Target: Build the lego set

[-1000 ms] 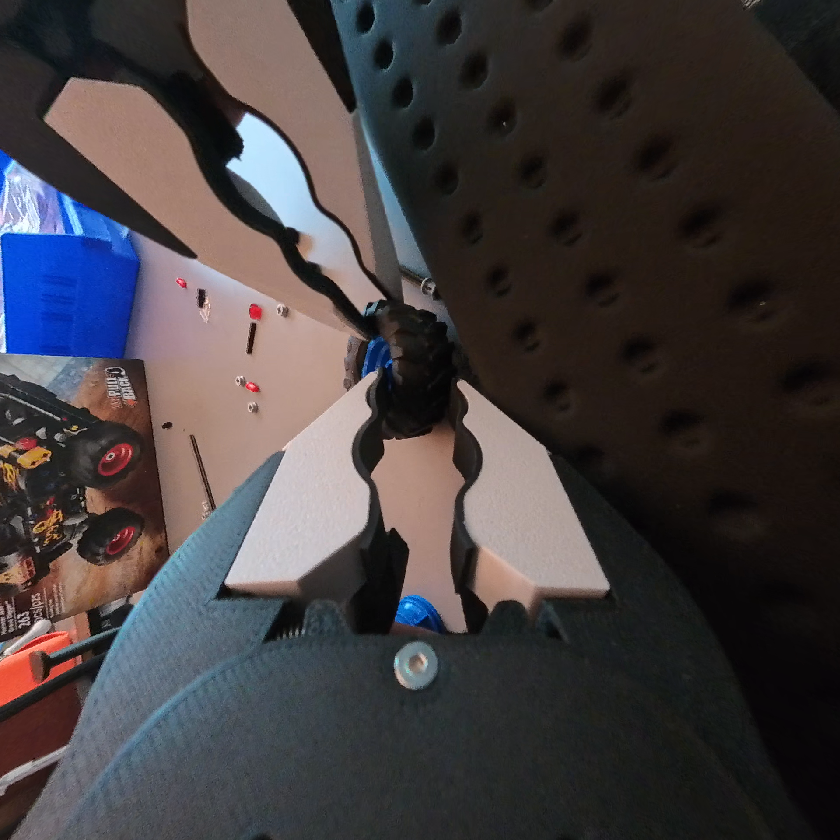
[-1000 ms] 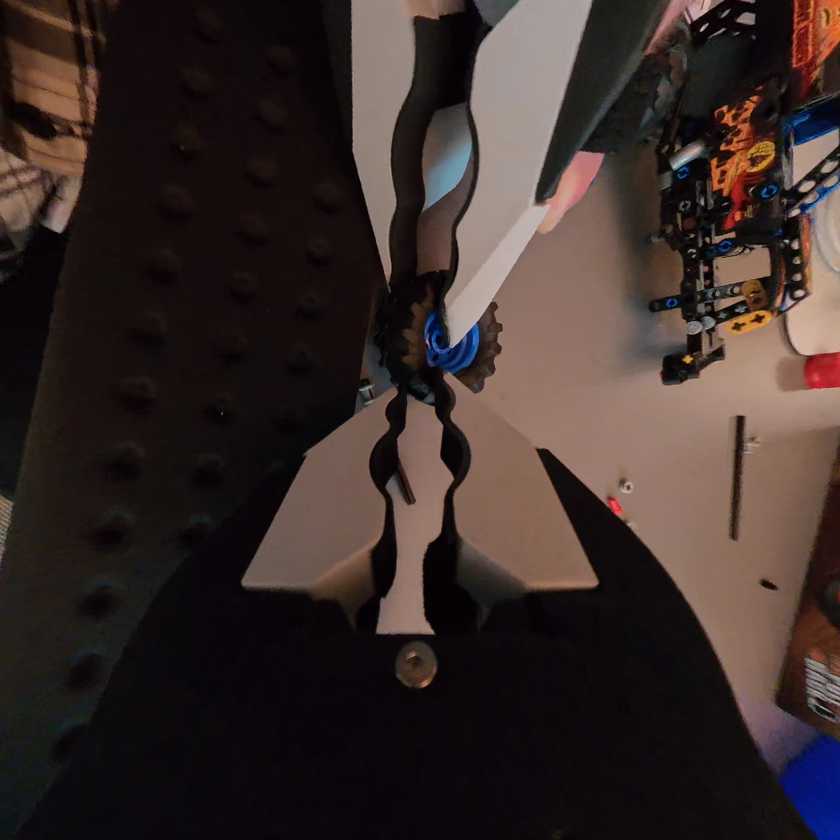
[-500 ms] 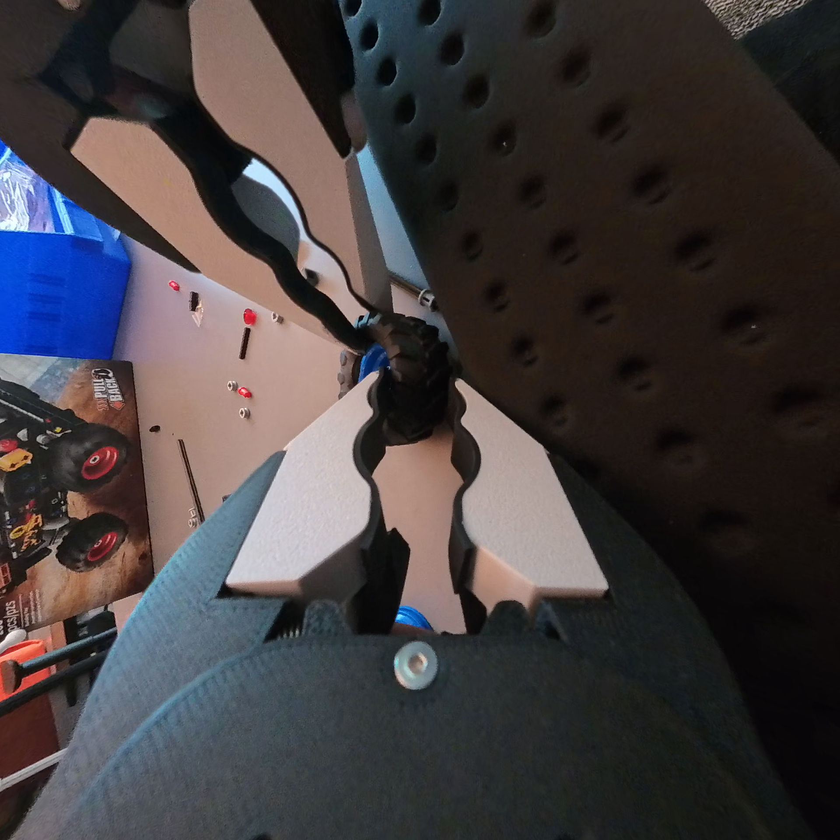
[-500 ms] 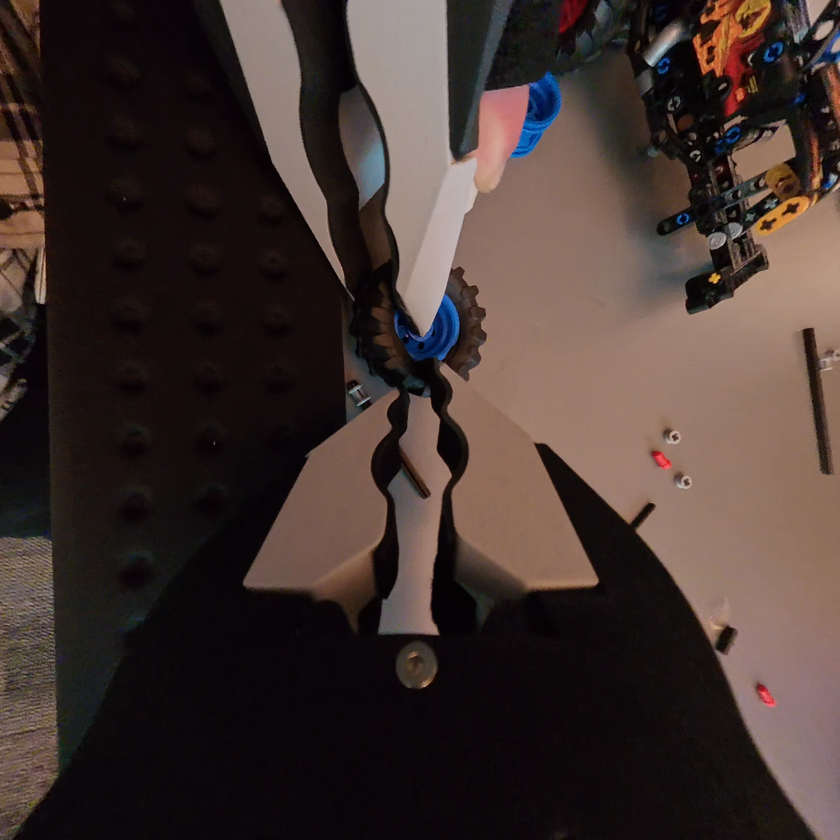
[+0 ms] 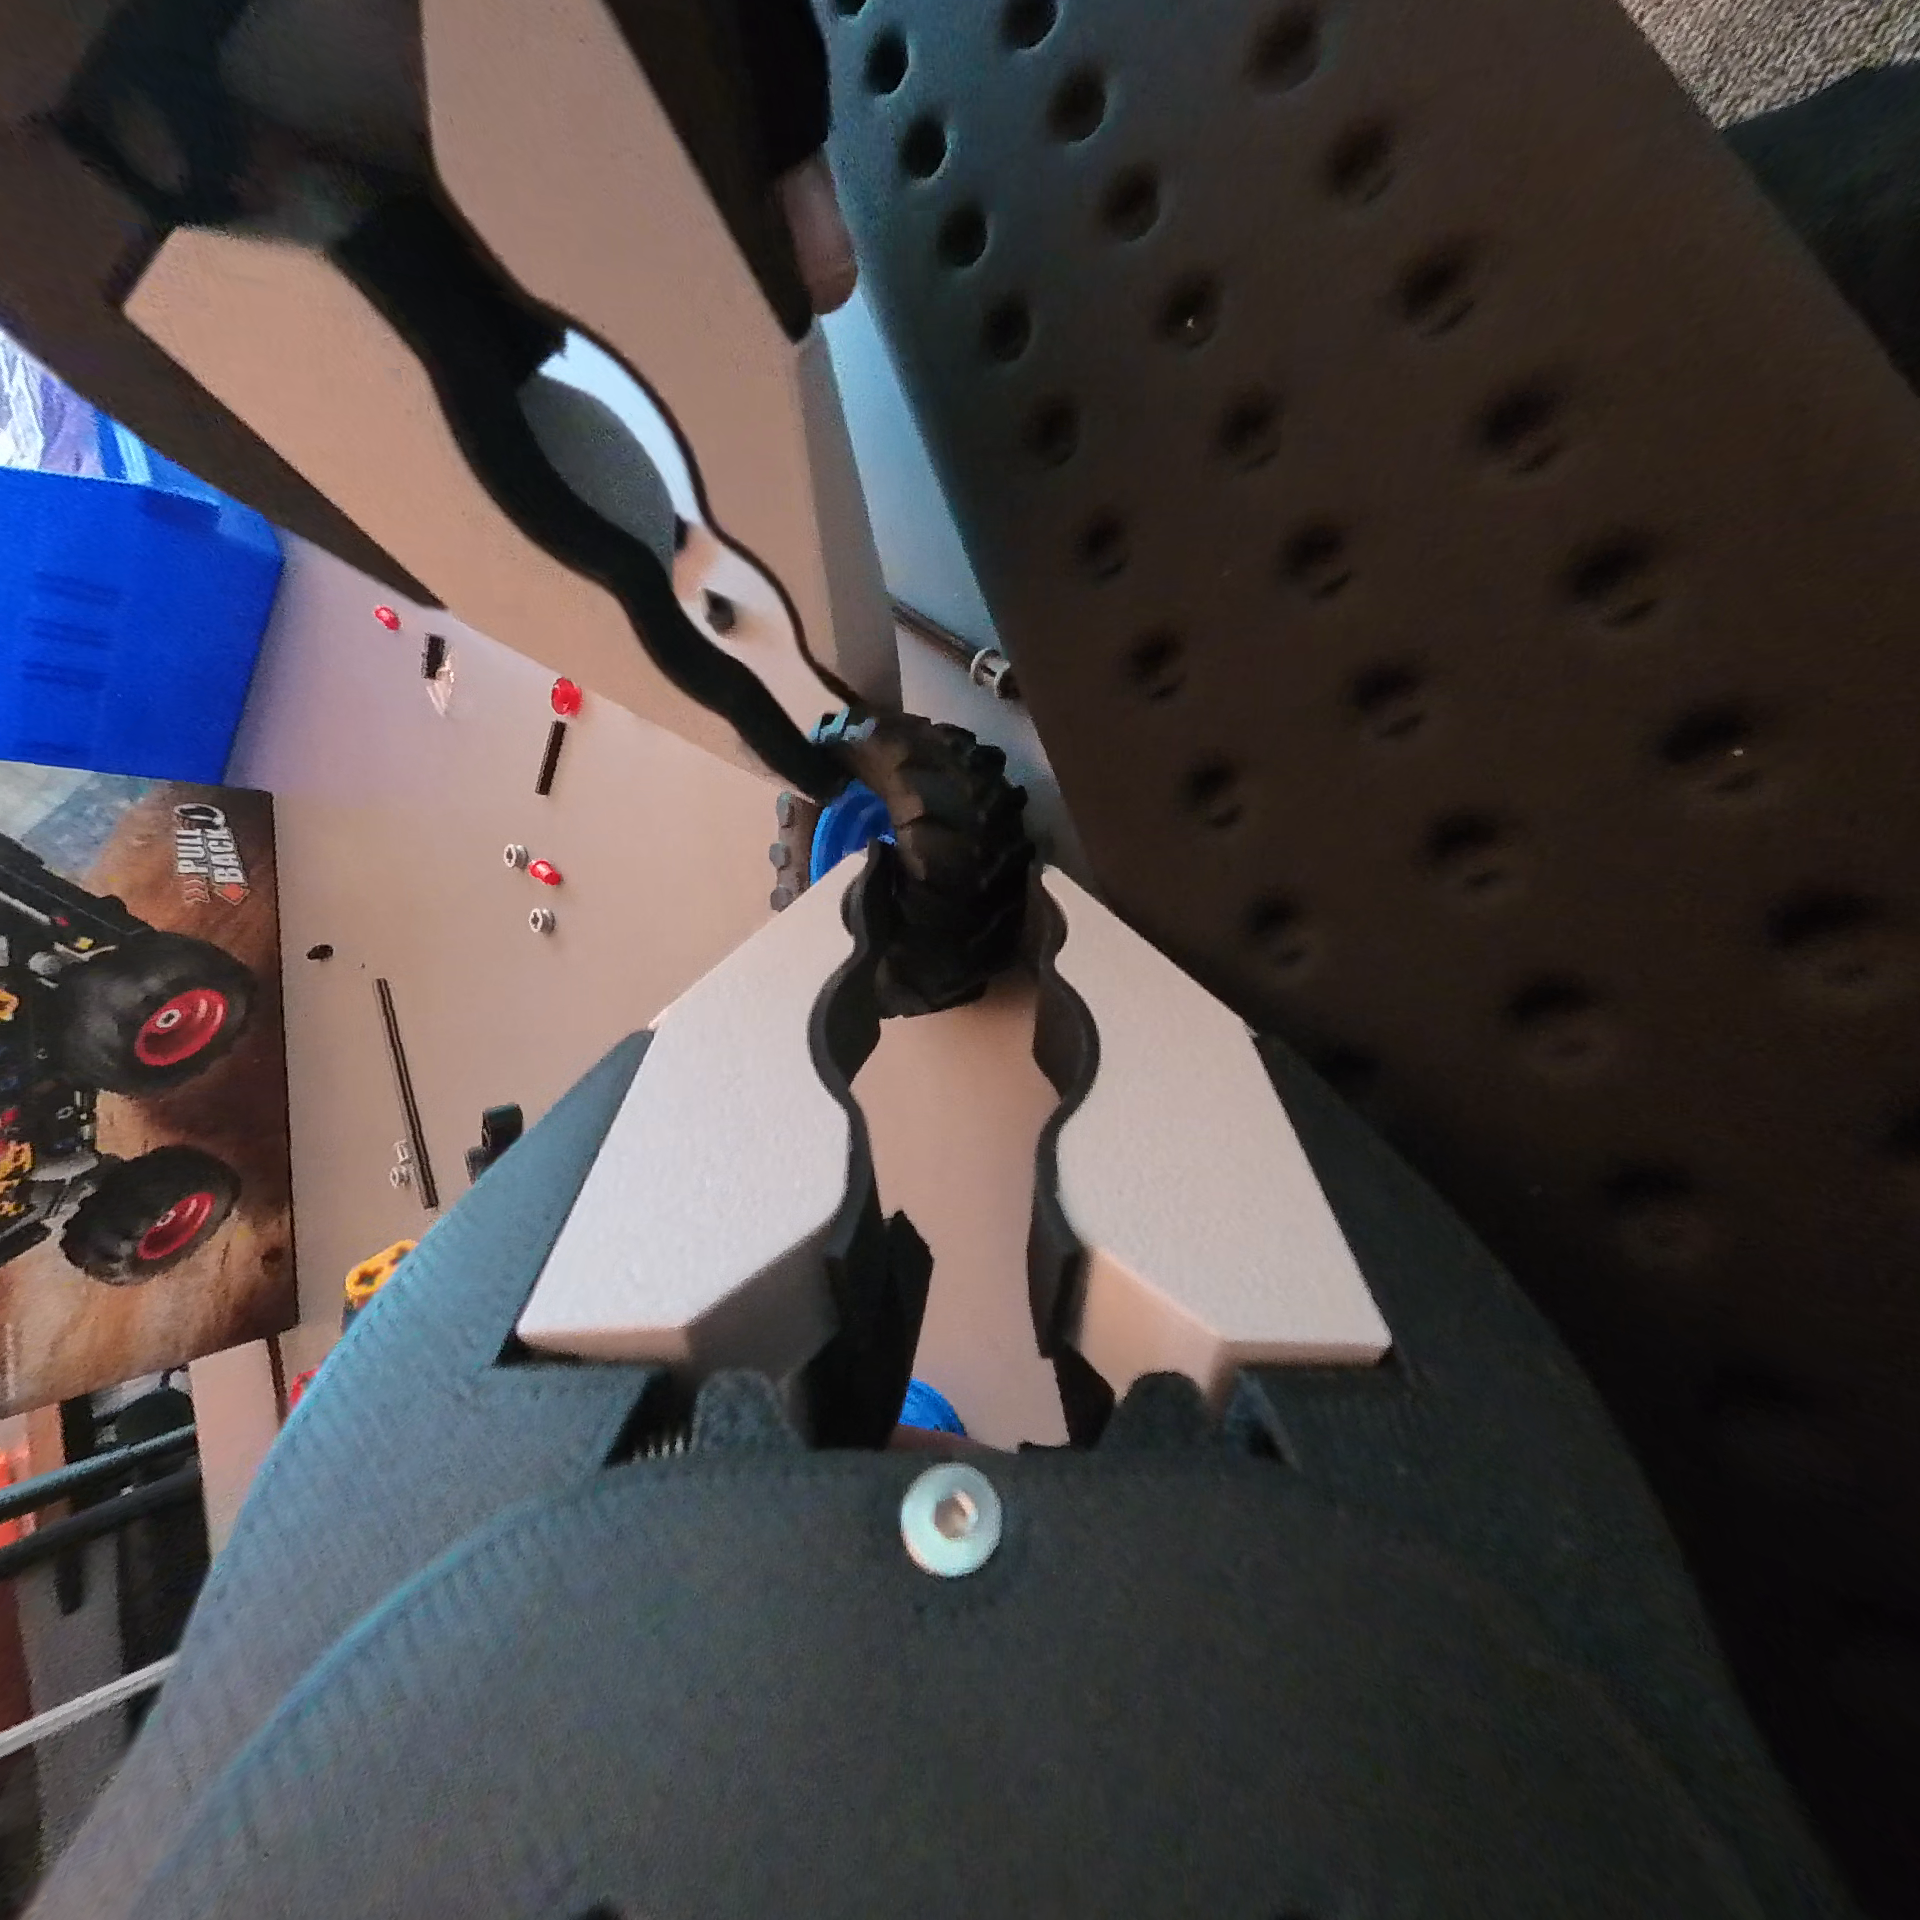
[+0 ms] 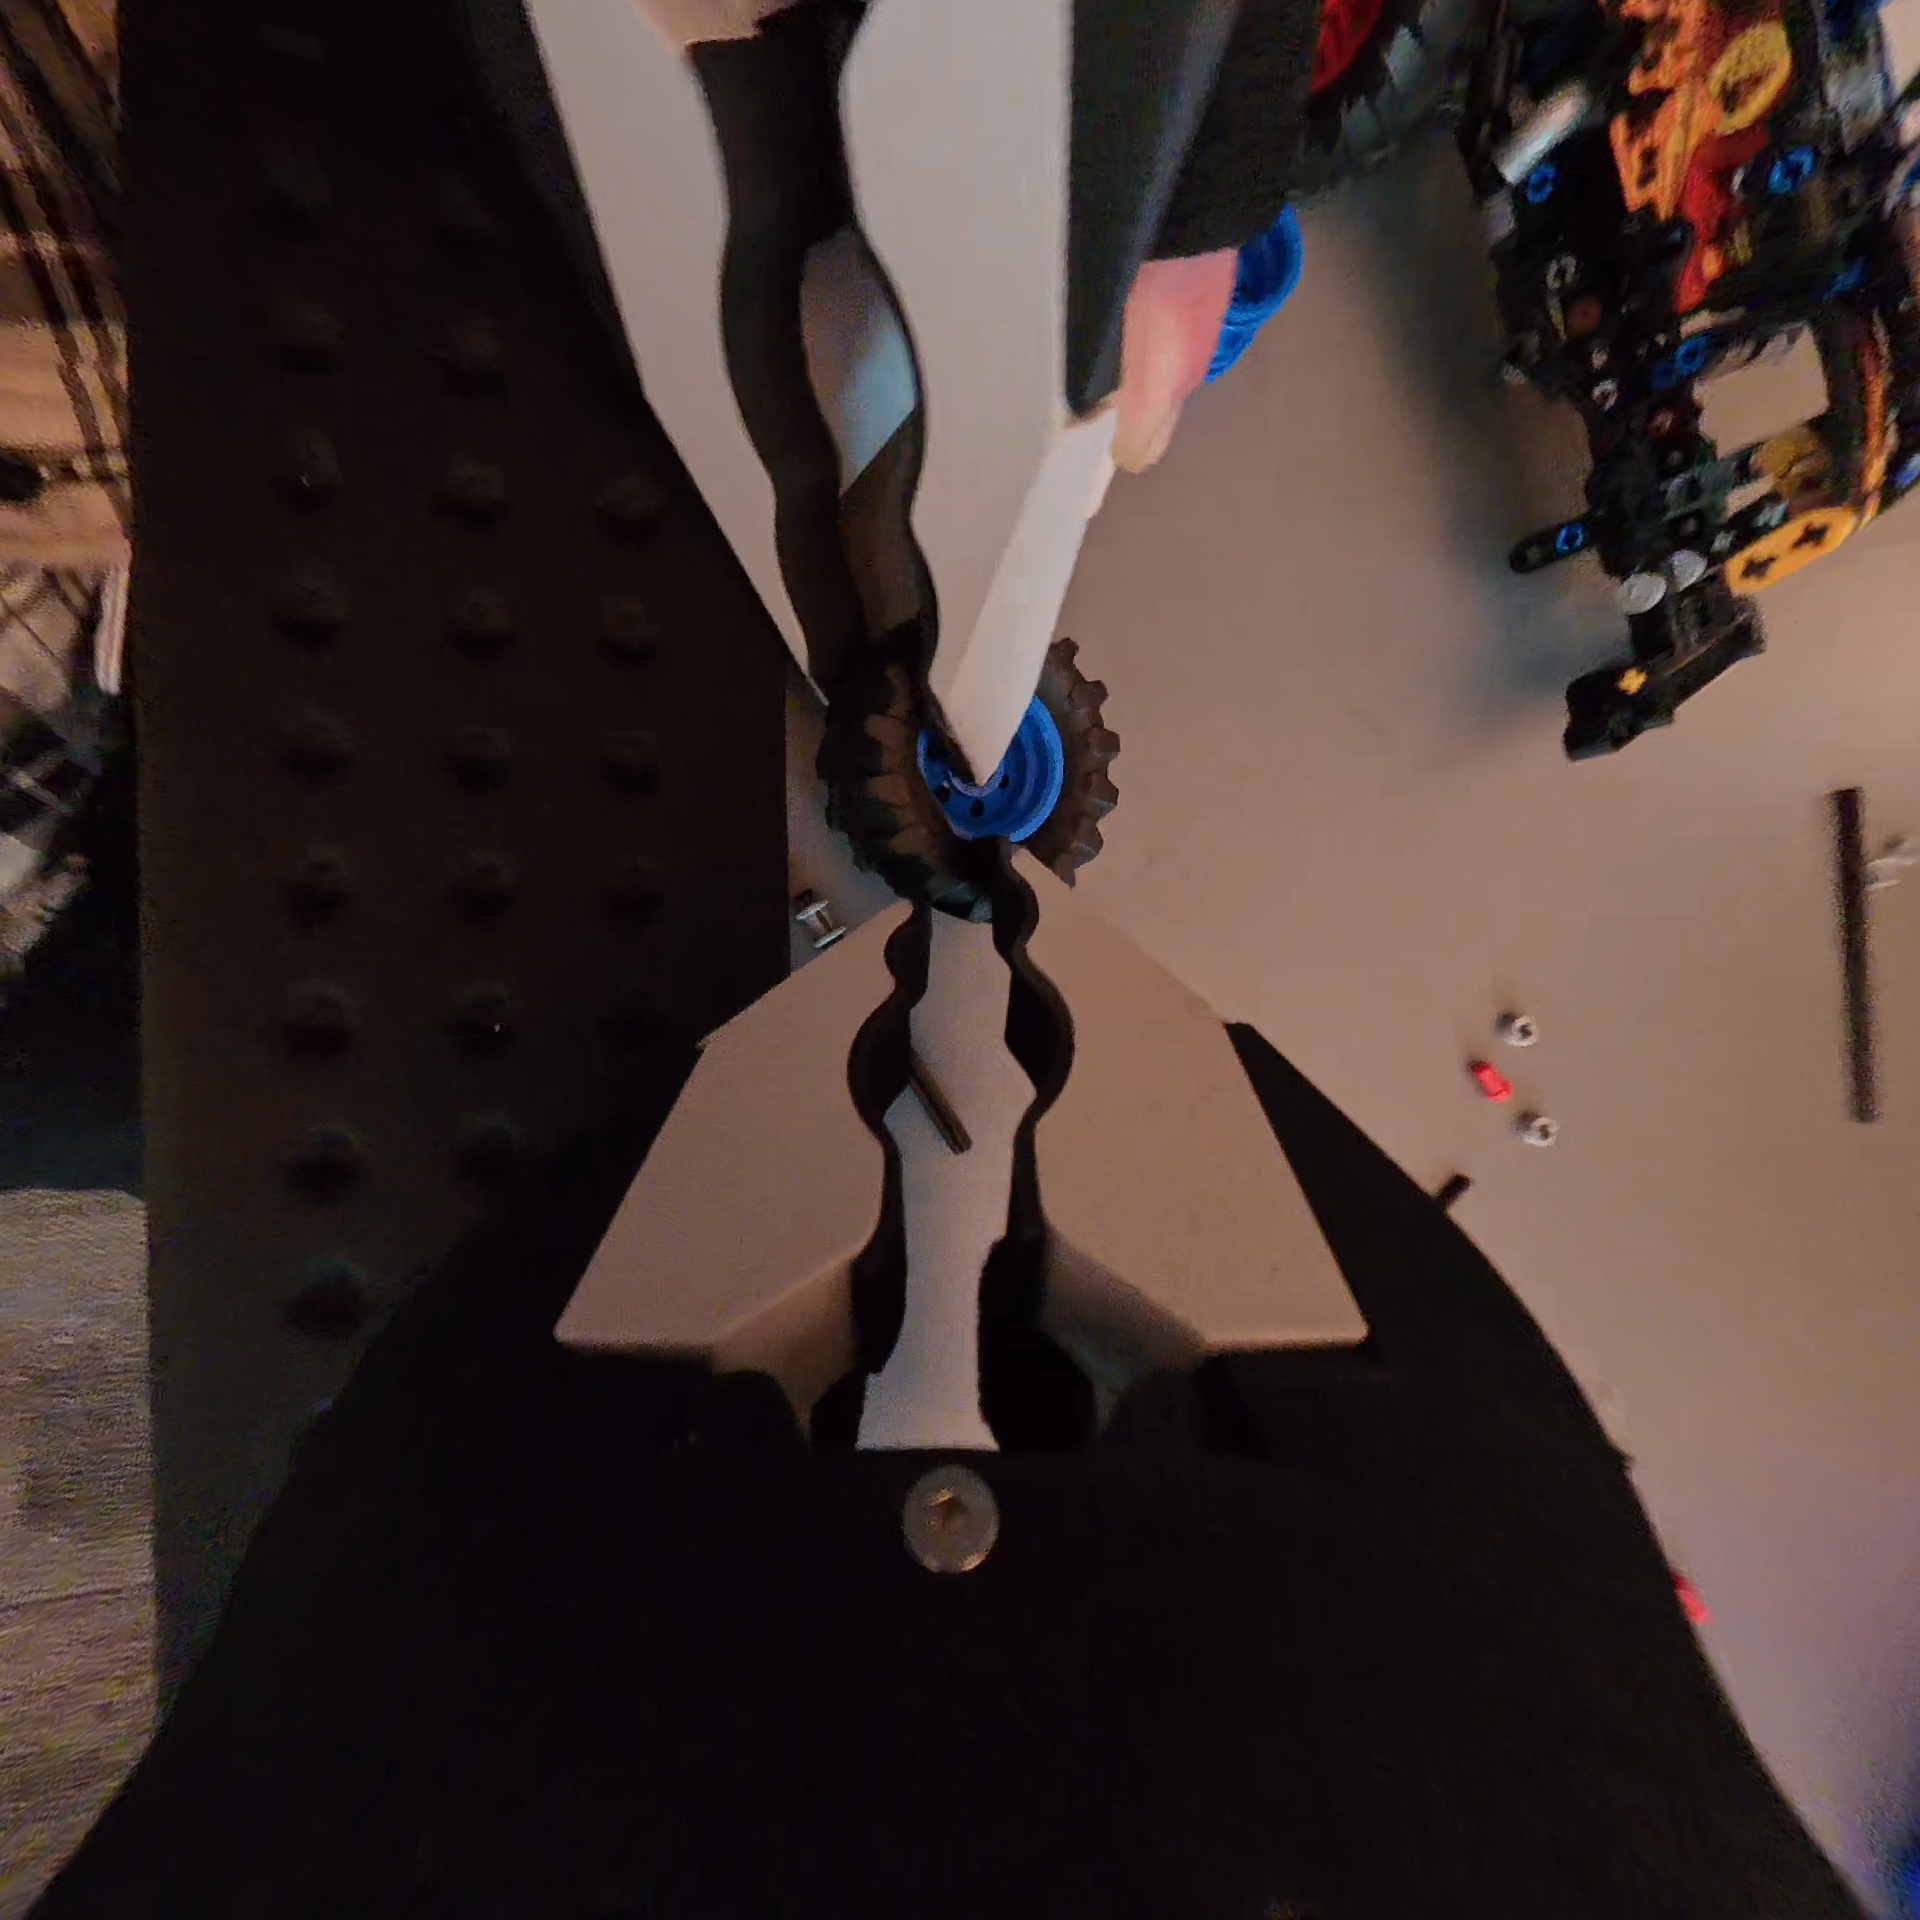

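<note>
A black tire (image 5: pixel 951 883) with a blue rim (image 6: pixel 992 774) is held in the air between both grippers. My left gripper (image 5: pixel 951 894) is shut across the tire's tread. It also shows in the right wrist view (image 6: pixel 935 665), coming in from above. My right gripper (image 6: pixel 956 894) is shut on the tire's edge. It also shows in the left wrist view (image 5: pixel 821 748), coming in from the upper left. The part-built black, orange and yellow truck model (image 6: pixel 1714 312) lies on the table at the upper right.
A perforated dark chair back (image 5: pixel 1455 623) stands close beside the grippers. On the table lie a second blue rim (image 6: pixel 1257 291), a black axle (image 6: pixel 1855 956), small red and grey pieces (image 6: pixel 1491 1081), the set's picture sheet (image 5: pixel 135 1039) and a blue bin (image 5: pixel 114 634).
Both grippers keep hold of the wheel and have shifted together over the table. The truck model has slid toward the upper right of the right wrist view.
</note>
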Demonstrator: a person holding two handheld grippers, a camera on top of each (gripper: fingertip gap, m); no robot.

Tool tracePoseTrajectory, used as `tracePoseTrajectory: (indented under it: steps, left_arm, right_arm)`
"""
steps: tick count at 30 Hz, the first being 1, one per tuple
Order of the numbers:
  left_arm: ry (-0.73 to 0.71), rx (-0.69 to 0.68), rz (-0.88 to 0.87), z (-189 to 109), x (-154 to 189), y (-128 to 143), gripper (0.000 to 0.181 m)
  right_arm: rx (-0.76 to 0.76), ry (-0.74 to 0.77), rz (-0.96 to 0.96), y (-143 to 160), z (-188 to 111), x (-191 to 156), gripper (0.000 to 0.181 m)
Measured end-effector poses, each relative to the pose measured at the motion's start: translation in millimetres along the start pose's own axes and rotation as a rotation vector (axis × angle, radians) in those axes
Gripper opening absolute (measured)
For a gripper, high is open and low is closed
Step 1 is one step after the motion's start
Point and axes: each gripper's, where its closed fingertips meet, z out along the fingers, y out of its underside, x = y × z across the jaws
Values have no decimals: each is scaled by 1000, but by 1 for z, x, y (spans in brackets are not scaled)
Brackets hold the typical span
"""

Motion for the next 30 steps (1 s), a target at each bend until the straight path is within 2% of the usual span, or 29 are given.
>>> tracePoseTrajectory:
  steps: [4, 7, 14, 19, 24, 27, 30]
  left_arm:
    - [-12, 5, -4, 1, 0, 0, 26]
    - [-20, -4, 12, 1, 0, 0, 26]
    - [-19, 13, -15, 0, 1, -1, 27]
    - [-12, 21, -23, 0, 3, -4, 26]
    - [-10, 33, -27, 1, 5, -7, 26]
    - [-2, 39, -52, 0, 4, -6, 26]
    - [11, 67, -63, 0, 4, -7, 26]
  right_arm:
    - [23, 59, -103, -6, -6, -5, 16]
    - [-8, 130, -200, -8, -6, -9, 14]
    - [-41, 193, -327, -5, -2, -14, 13]
    - [-5, 179, -349, -5, -5, -20, 10]
    - [-6, 101, -346, -4, -5, -27, 8]
    - [23, 61, -313, -4, -4, -26, 10]
    - [21, 85, -281, -7, -8, -22, 16]
